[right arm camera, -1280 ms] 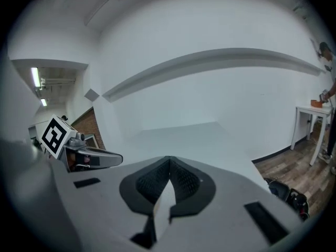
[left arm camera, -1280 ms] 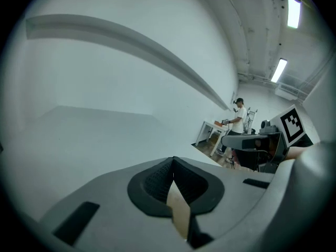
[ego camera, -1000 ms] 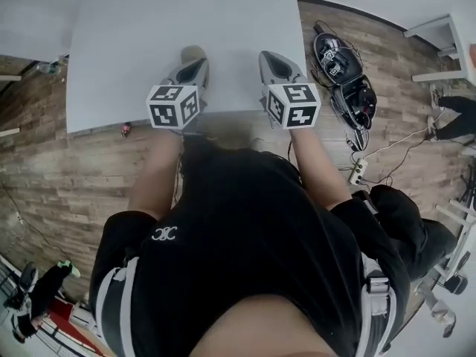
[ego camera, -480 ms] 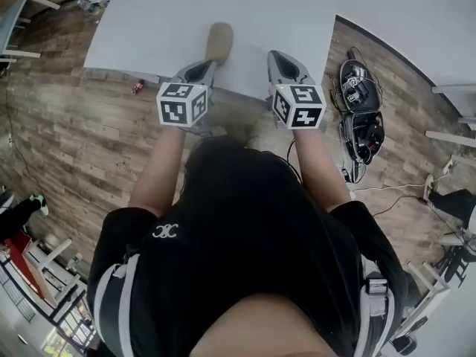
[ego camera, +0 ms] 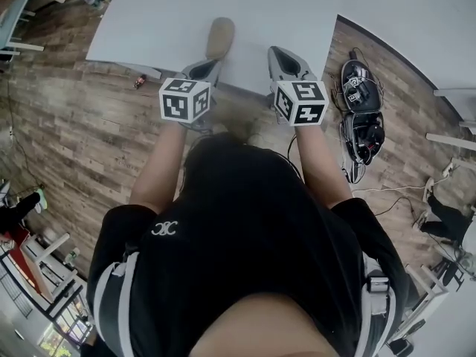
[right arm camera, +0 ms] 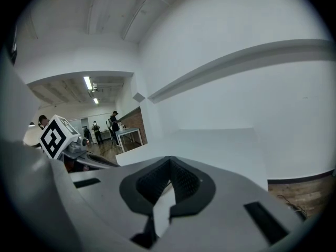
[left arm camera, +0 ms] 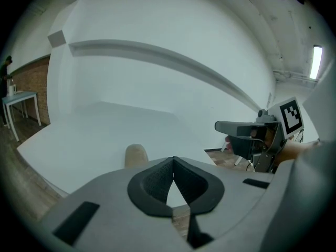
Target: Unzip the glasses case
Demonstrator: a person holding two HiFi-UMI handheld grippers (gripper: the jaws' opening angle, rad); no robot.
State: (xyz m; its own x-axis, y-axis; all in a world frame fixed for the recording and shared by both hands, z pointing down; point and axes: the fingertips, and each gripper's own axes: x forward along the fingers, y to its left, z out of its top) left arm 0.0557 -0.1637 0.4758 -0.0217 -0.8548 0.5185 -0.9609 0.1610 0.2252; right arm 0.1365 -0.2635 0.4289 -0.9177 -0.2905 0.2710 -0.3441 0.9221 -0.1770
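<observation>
Status: the tan glasses case (ego camera: 220, 39) lay flat on the white tabletop (ego camera: 149, 21), close to its near edge and about mid-width. From the left gripper view it (left arm camera: 136, 155) sat just beyond the jaws and slightly left of them.

It read as a closed oval shell. The zip line and puller were too small to make out in any view, so I couldn't tell if the zip was run open or shut. That fits either a zipped case waiting to be opened or one already unzipped with the lid lying down.

Left hand-held gripper (ego camera: 207, 67): clenched, pads (left arm camera: 157, 180) met at the tips with nothing between them. It was just near of the case, not touching.

Right hand-held gripper (ego camera: 279, 54): also clenched on nothing, pads (right arm camera: 184, 180) together. It was to the right of the case, apart from it, over the tabletop's near edge.

Neither had a hold on the case or the zip.

Surroundings:
- Black gear pile (ego camera: 358, 103) with cables on the wood floor (ego camera: 89, 140), right of the tabletop.
- Small red item (ego camera: 140, 81) on the floor by the near-left edge.
- People (right arm camera: 113, 121) standing well off in the right gripper view.

Obstructions: nothing showed between either hand-held gripper and the case. My guess is the main snag would be finding the tiny puller while the case is free to slide.
</observation>
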